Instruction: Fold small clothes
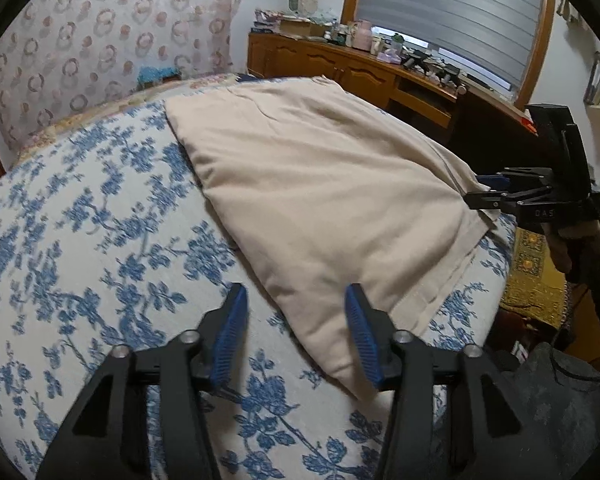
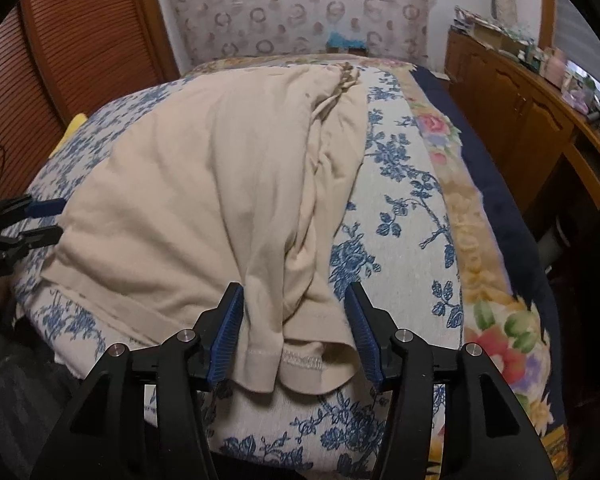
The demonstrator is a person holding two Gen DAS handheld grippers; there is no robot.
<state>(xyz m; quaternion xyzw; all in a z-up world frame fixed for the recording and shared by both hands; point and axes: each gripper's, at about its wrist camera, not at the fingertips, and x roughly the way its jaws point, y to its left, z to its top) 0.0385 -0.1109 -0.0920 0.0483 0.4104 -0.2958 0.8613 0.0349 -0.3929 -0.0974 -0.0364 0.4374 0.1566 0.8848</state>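
Currently the beige garment (image 1: 320, 184) lies flat on the bed (image 1: 92, 216), over the blue-flowered cover. Its long axis runs away from both grippers toward the headboard end. The left gripper (image 1: 296, 328) has its jaws wide apart and empty, straddling the garment's near corner. The right gripper (image 2: 296, 332) also has its jaws wide apart, with the bunched hem (image 2: 300, 360) between them but not clamped. The right gripper appears nearer to a grasp; closing on the hem is the likely next move.
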